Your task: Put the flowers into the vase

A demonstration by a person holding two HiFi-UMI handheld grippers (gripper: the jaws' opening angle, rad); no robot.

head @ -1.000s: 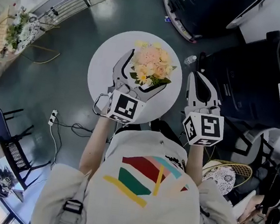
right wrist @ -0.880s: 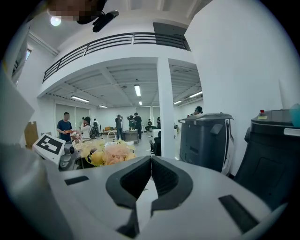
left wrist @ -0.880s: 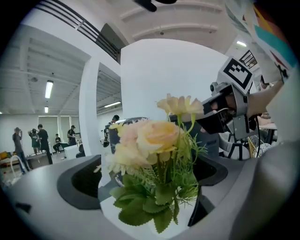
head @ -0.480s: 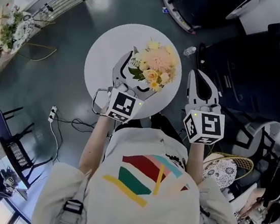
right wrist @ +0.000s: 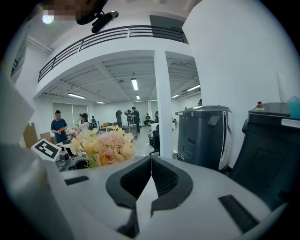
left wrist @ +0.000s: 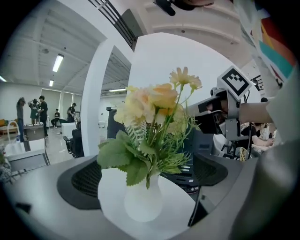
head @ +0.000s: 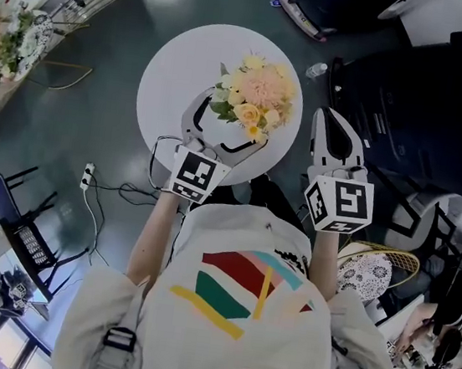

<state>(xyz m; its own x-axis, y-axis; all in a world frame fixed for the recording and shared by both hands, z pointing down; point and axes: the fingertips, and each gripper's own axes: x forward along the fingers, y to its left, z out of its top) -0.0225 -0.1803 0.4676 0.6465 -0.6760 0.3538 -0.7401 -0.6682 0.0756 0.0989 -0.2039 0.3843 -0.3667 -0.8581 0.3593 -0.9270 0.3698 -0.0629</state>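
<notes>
Left fingers [left wrist: 77, 180]: spread wide, gripping nothing. The vase [left wrist: 143, 204] stands upright between the two pads, and I see a gap on both sides. The left gripper [head: 226, 128] therefore brackets the vase without contact.

Right fingers [right wrist: 140, 180]: pressed together, with nothing between them. The right gripper [head: 331, 117] hangs off the table edge, well apart from the vase, beside a dark machine housing [head: 411, 102].

Task object: the flowers [head: 255, 98] sit with their stems in the vase neck, blooms above and leaves at the rim. The vase stands on the round white table [head: 168, 87], toward its near right side.

Change over the last second: in the head view, the bouquet sits farther from the left marker cube [head: 194, 175] than before. I read this as the left gripper backing off toward me. The camera also shifts, so I treat the reading as probable only. The right gripper holds the same pose.

Meaning for the task: I judge the placement complete. The remaining step is to draw the open jaws straight back, clear of the leaves, so the vase does not tip.
</notes>
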